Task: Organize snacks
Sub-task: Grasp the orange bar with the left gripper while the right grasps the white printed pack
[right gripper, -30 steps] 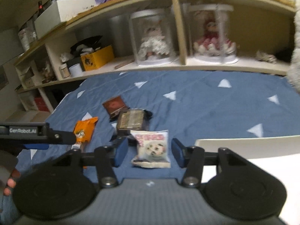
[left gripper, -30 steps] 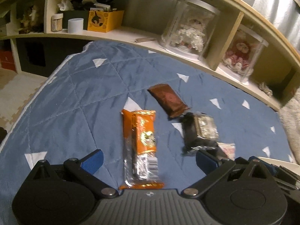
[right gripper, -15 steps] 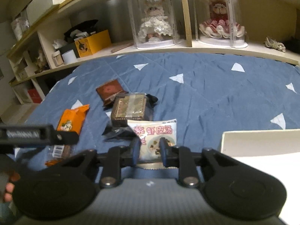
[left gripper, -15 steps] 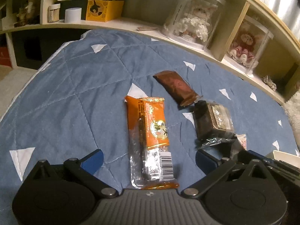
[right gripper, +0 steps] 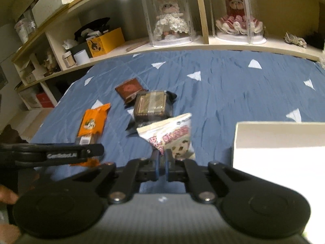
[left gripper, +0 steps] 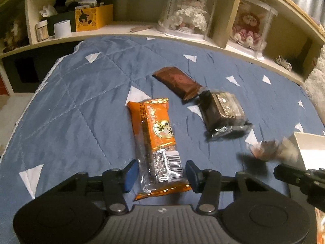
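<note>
Right hand-held gripper (right gripper: 161, 162) clamped on white snack bag (right gripper: 172, 136); left hand-held gripper (left gripper: 160, 172) closing round orange pkt (left gripper: 156, 142).

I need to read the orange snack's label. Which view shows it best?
The left wrist view: the orange snack lies close, between the closing left tool. In the right wrist view it is smaller and partly hidden.

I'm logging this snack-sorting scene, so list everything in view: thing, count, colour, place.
Orange snack pack: 1, orange, on the quilt, between the left jaws.
Brown bar: 1, brown, mid-quilt.
Dark tray pack: 1, black, beside the brown bar.
White snack bag: 1, white and pink, in the right gripper.
White box: 1, white, right edge.
Quilt: 1, blue with white triangles.
Doll cases: 2, clear, on the shelf.
Yellow box: 1, yellow, on the shelf.
Left gripper: 1, black, jaws closing.
Right gripper: 1, black, shut.
</note>
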Demonstrator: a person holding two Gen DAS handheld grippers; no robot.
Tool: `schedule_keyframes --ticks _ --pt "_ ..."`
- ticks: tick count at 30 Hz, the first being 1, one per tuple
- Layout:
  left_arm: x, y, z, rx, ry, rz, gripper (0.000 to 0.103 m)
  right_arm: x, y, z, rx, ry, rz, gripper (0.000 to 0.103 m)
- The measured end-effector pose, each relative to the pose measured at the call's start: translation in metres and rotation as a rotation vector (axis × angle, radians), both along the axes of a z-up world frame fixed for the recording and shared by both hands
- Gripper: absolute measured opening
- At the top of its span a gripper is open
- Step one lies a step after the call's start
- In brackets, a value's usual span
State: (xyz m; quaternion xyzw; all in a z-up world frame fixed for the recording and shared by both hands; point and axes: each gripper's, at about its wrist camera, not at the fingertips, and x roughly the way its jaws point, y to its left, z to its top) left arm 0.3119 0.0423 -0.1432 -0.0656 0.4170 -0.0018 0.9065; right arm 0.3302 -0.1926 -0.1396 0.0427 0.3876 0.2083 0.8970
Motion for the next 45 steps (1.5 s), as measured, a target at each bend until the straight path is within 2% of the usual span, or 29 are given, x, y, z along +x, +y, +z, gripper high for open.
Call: schedule_keyframes --ticks 3,9,12,15,17,18,19,21,23,29,33,38,39,42,45 --pt "-0.007 -0.001 0.004 0.018 0.038 -0.036 0.047 -0.009 -0.003 0.002 0.004 0.021 0.003 0.000" --pt "-0.028 0.002 0.010 0.087 0.147 -0.094 0.047 -0.018 -0.006 0.004 -0.007 0.031 0.013 0.000" --pt "-0.038 0.006 0.010 0.098 0.194 -0.108 0.048 -0.018 -0.008 0.004 -0.010 0.040 0.009 0.000" --pt "-0.043 0.012 0.011 0.079 0.198 -0.077 0.049 -0.014 -0.013 0.005 0.028 0.072 -0.008 0.003" --pt "-0.043 0.013 0.013 0.057 0.184 -0.053 0.056 -0.009 -0.016 0.003 0.063 0.106 -0.044 0.007" --pt "-0.042 0.013 0.014 0.051 0.175 -0.046 0.062 -0.007 -0.017 0.001 0.074 0.124 -0.062 0.012" --pt "-0.041 0.012 0.014 0.048 0.167 -0.039 0.064 -0.003 -0.017 -0.001 0.087 0.149 -0.087 0.024" --pt "-0.036 0.010 0.014 0.042 0.154 -0.027 0.064 0.003 -0.018 -0.008 0.120 0.188 -0.138 0.042" --pt "-0.032 0.008 0.012 0.029 0.148 -0.016 0.064 0.008 -0.017 -0.014 0.150 0.209 -0.173 0.046" --pt "-0.021 0.006 0.005 0.042 0.151 -0.001 0.064 0.016 0.000 -0.015 0.117 0.170 -0.224 0.068" --pt "-0.017 0.007 0.003 0.048 0.148 0.001 0.064 0.021 0.019 -0.018 -0.002 0.129 -0.219 0.069" --pt "-0.014 0.006 0.000 0.064 0.154 -0.003 0.064 0.021 0.034 -0.025 -0.117 0.067 -0.176 0.061" --pt "-0.013 0.005 0.000 0.068 0.154 -0.005 0.064 0.020 0.035 -0.025 -0.123 0.054 -0.151 0.056" --pt "-0.014 0.003 0.000 0.078 0.155 -0.013 0.064 0.019 0.034 -0.024 -0.069 0.071 -0.088 0.053" --pt "-0.015 0.005 0.000 0.073 0.156 -0.014 0.064 0.014 0.041 -0.021 -0.069 0.050 -0.024 0.051"
